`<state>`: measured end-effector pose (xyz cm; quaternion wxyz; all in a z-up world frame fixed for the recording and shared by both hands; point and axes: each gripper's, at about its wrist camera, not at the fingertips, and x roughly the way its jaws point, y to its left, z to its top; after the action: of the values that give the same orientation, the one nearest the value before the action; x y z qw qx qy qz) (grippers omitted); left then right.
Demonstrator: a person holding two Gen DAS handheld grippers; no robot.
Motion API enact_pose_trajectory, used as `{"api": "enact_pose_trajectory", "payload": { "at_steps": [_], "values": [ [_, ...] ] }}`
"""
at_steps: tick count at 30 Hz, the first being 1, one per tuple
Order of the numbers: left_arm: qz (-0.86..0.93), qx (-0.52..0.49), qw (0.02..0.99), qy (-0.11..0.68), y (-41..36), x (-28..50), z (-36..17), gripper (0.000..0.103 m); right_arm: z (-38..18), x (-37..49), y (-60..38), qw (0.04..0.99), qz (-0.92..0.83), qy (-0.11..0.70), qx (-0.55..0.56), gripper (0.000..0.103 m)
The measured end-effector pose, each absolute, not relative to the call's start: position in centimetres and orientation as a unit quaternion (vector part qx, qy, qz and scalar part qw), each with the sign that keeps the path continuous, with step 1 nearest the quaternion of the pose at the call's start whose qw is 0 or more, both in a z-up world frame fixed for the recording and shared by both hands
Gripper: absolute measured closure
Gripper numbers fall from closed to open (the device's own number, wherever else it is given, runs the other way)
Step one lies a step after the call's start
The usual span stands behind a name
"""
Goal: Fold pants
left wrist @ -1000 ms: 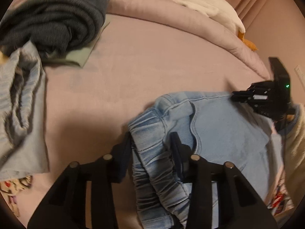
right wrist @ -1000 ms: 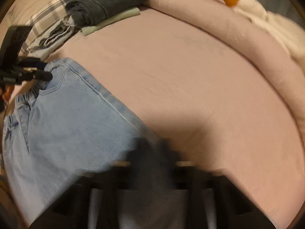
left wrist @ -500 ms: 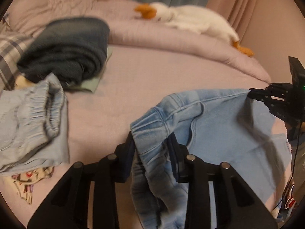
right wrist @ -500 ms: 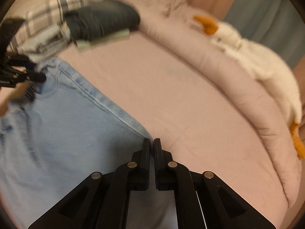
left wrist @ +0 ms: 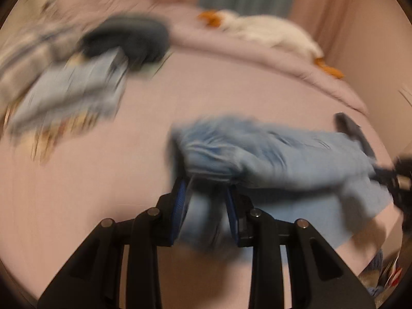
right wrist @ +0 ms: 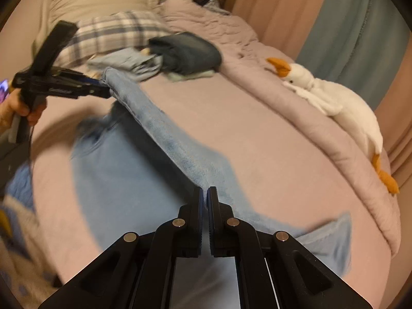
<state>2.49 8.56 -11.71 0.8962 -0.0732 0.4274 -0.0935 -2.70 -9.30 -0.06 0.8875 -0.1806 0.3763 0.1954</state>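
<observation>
Light blue denim pants (right wrist: pixel 159 128) hang over the pink bed, their upper edge pulled in a taut line between both grippers. My left gripper (left wrist: pixel 203 188) is shut on the bunched waistband (left wrist: pixel 206 154), denim filling the gap between its blue pads; this view is motion-blurred. In the right wrist view the left gripper (right wrist: pixel 105 90) shows at the far left, held by a hand (right wrist: pixel 25 108). My right gripper (right wrist: pixel 204 193) is shut, pinching the pants' edge lower down the leg. The right gripper (left wrist: pixel 360 139) appears blurred at the left wrist view's right side. The rest of the pants (right wrist: pixel 116 180) drapes onto the sheet.
A dark folded garment (right wrist: pixel 188 51) and a light blue one (right wrist: pixel 128 61) lie by a plaid pillow (right wrist: pixel 110 33) at the head of the bed. A white goose plush (right wrist: pixel 334 103) rests on the rolled pink comforter (right wrist: pixel 296 128) along the right. Curtains hang behind.
Both grippers have risen and swung across the bed with the pants. The pants' edge, earlier flat on the sheet, now stretches in the air between them. The right jaws went shut.
</observation>
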Motion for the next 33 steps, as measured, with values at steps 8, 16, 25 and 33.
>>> {"api": "enact_pose_trajectory", "payload": {
  "at_steps": [8, 16, 25, 33],
  "values": [
    [-0.102, -0.273, 0.859, 0.42, 12.1, -2.4, -13.4, 0.074, -8.4, -6.1, -6.0, 0.849, 0.213, 0.441, -0.201, 0.1],
    [-0.155, -0.386, 0.819, 0.396, 11.5, -1.0, -12.8, 0.072, -8.2, -4.4, -6.5, 0.859, 0.203, 0.439, -0.166, 0.1],
    [-0.113, -0.365, 0.834, 0.398, 11.5, -0.9, -12.3, 0.089, -6.8, -4.9, -6.1, 0.877, 0.198, 0.405, -0.166, 0.1],
    [-0.081, -0.316, 0.828, 0.457, 11.7, -1.5, -14.4, 0.076, -8.9, -7.2, -5.0, 0.865, 0.199, 0.423, -0.185, 0.1]
  ]
}}
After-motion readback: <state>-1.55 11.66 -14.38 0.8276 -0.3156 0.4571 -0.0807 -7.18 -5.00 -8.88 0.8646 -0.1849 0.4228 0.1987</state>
